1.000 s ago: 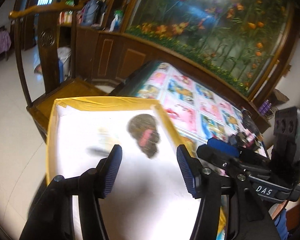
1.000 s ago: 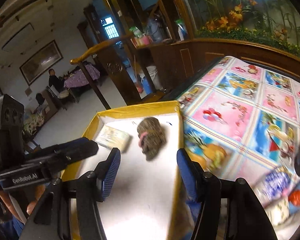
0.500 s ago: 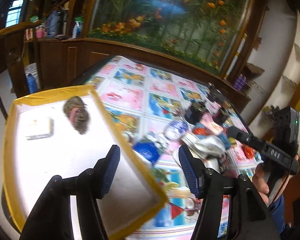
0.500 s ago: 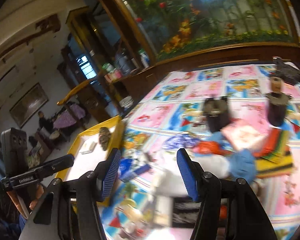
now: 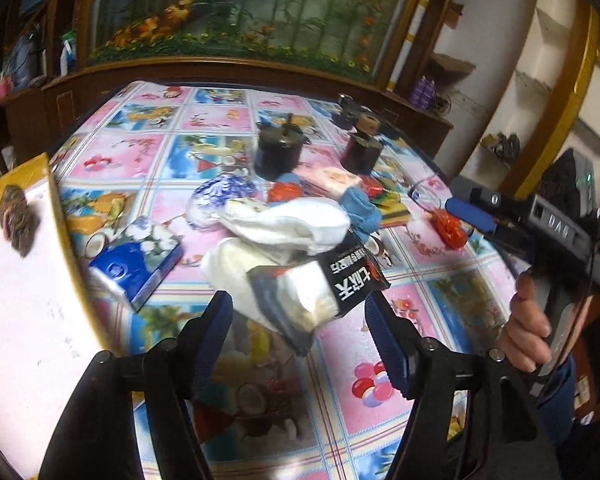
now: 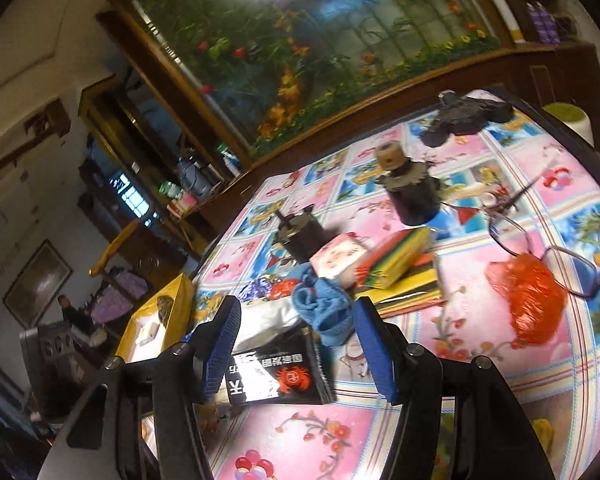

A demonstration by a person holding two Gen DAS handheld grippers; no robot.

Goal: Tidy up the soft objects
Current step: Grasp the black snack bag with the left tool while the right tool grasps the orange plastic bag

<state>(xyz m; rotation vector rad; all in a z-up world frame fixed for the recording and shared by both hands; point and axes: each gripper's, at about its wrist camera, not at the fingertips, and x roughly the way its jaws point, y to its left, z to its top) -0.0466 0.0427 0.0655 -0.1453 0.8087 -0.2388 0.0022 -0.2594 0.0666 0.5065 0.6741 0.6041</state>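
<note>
A pile of soft things lies mid-table: a white sock (image 5: 296,224), a blue cloth (image 6: 324,312), a black-labelled tissue pack (image 5: 320,288), a blue tissue pack (image 5: 136,260) and an orange plastic bag (image 6: 528,296). A yellow-rimmed white tray (image 5: 56,208) at the left holds a brown knitted item (image 5: 18,216). My left gripper (image 5: 300,332) is open and empty just before the black-labelled pack. My right gripper (image 6: 296,344) is open and empty, over the blue cloth and the black pack (image 6: 276,376).
Two dark cylindrical motors (image 6: 414,196) (image 6: 300,236), a pink box (image 6: 338,260), stacked coloured paper (image 6: 404,264) and eyeglasses (image 6: 548,256) lie behind the pile. The patterned tablecloth (image 5: 360,360) covers the table. A wooden cabinet and mural stand behind.
Both grippers have swung right, away from the tray, to face the pile of soft things. Both stay open and empty.
</note>
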